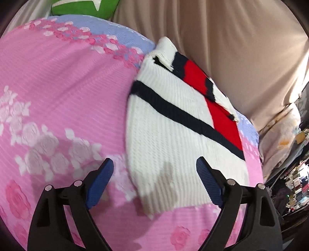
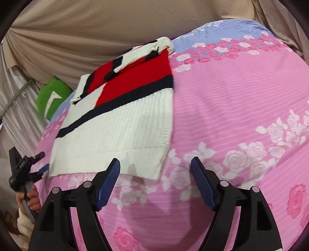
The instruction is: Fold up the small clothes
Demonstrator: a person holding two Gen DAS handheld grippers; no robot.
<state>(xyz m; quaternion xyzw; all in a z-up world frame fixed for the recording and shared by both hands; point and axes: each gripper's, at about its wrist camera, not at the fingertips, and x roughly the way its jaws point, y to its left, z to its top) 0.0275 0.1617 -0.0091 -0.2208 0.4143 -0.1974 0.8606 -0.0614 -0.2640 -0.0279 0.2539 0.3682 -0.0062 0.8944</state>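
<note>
Left wrist view: my left gripper (image 1: 154, 170) hangs over the near edge of the sweater (image 1: 173, 139), fingers wide apart, nothing between the pads. One blue pad (image 1: 98, 185) sits above the pink sheet (image 1: 58, 86); the other is over the sweater's near corner. I cannot tell whether either pad touches cloth.

The sweater lies folded and flat on the sheet, white ribbed knit nearest me, a dark stripe running across it, a red block further back. Its collar end points away, toward the beige drape (image 1: 231, 48). A green cushion (image 1: 81, 7) shows at the far edge of the bed.

Right wrist view: my right gripper (image 2: 155, 170) is also spread wide and empty. Its pads stand over the sheet (image 2: 231, 96) just beside the sweater's (image 2: 119, 131) near right corner, and the left pad overlaps the hem in the picture. The sweater lies left of centre here, the rose-printed sheet bare to its right. At the left edge I see the other gripper (image 2: 25, 170), held by a hand (image 2: 30, 198), near the sweater's left hem. The green cushion (image 2: 50, 100) sits behind.
</note>
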